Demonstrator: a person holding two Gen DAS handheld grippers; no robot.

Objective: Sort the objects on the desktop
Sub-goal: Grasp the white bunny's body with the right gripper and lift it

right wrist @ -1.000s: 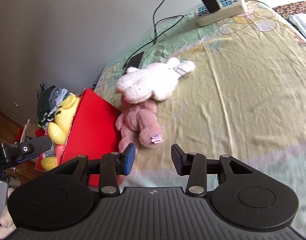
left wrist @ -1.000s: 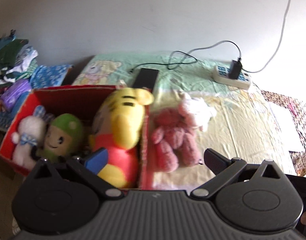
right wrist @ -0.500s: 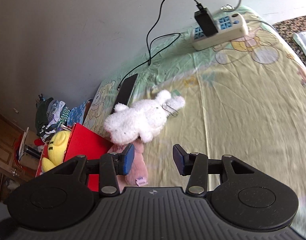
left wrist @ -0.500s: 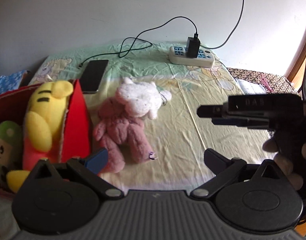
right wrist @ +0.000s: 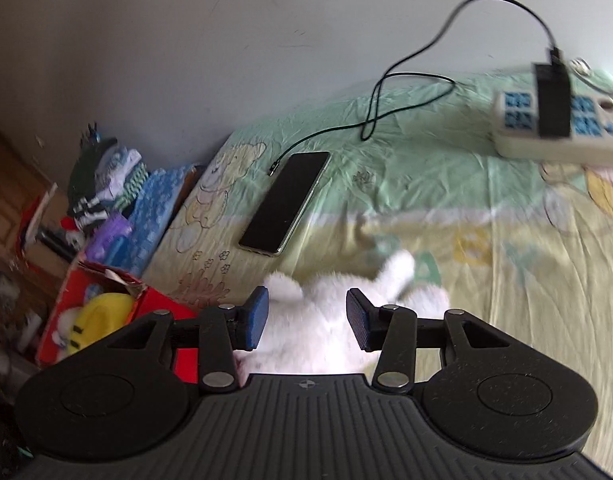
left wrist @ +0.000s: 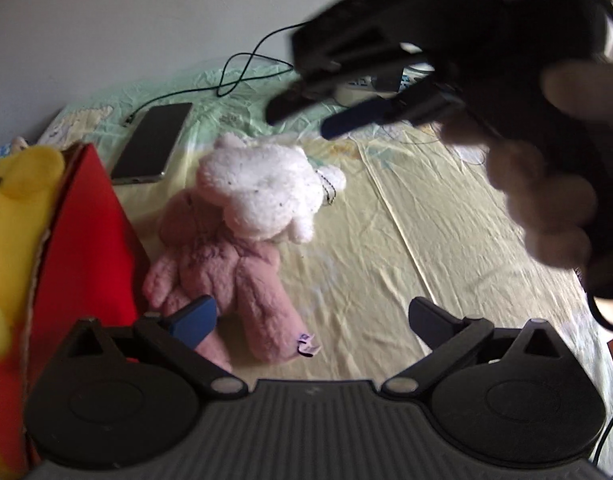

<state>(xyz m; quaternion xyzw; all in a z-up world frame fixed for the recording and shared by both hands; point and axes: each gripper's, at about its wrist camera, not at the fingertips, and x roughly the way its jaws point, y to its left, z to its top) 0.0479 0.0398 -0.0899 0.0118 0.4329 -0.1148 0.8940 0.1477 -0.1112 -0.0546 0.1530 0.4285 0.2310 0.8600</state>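
Observation:
A white plush toy (left wrist: pixel 262 188) lies across the top of a pink plush bear (left wrist: pixel 234 272) on the yellow-green sheet, beside a red cardboard box (left wrist: pixel 82 248) holding a yellow plush (left wrist: pixel 14 224). My left gripper (left wrist: pixel 312 316) is open, low over the sheet, its left finger touching the pink bear's leg. My right gripper (right wrist: pixel 306 320) is open with the white plush (right wrist: pixel 330 320) between its fingers, not squeezed. From the left wrist view, the right gripper (left wrist: pixel 306 120) hangs above the white plush, held by a hand (left wrist: pixel 546 184).
A black phone (right wrist: pixel 286 204) with a cable lies on the sheet behind the toys. A white power strip (right wrist: pixel 558 136) with a black charger sits at the back right. Folded clothes (right wrist: pixel 106 184) are stacked left of the bed, near the wall.
My right gripper has dropped down and forward until the white plush sits between its fingers. The left gripper has come closer to the pink bear.

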